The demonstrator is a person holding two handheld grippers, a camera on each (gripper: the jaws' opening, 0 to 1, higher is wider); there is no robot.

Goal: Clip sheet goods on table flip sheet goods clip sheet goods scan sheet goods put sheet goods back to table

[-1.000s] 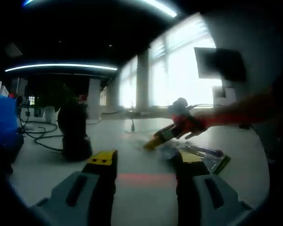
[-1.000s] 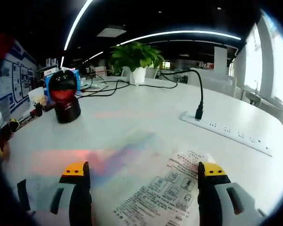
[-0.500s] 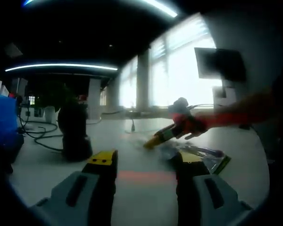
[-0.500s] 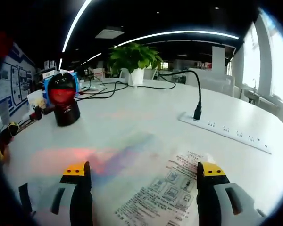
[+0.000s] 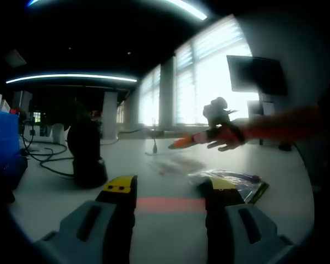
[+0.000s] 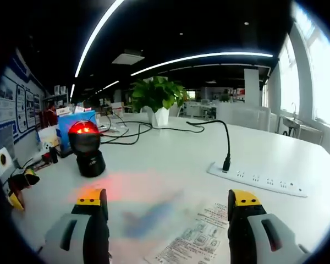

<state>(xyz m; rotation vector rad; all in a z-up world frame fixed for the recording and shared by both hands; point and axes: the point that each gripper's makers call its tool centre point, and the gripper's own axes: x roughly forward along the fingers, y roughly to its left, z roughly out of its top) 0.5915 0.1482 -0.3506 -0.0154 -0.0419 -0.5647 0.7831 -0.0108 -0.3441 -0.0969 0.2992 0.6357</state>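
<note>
Sheet goods, a flat printed plastic pack (image 6: 195, 245), lie on the white bench (image 6: 170, 159) between the jaws of the right hand-held gripper (image 6: 168, 201); in the left gripper view the same pack (image 5: 231, 181) is beside the right jaw of the left hand-held gripper (image 5: 168, 187). Going from left to right in the right gripper view, I see a scanner (image 6: 88, 148) with a red glowing top, then a potted plant (image 6: 157, 99) far behind, then a power strip (image 6: 258, 179) with a black cable plugged in. Both hand-held grippers are wide apart and hold nothing. In the left gripper view the right one (image 5: 181, 143) is raised above the bench. I judge the pack is not yet clipped. The next move needs the right one to go down and close on the pack's edge.
</note>
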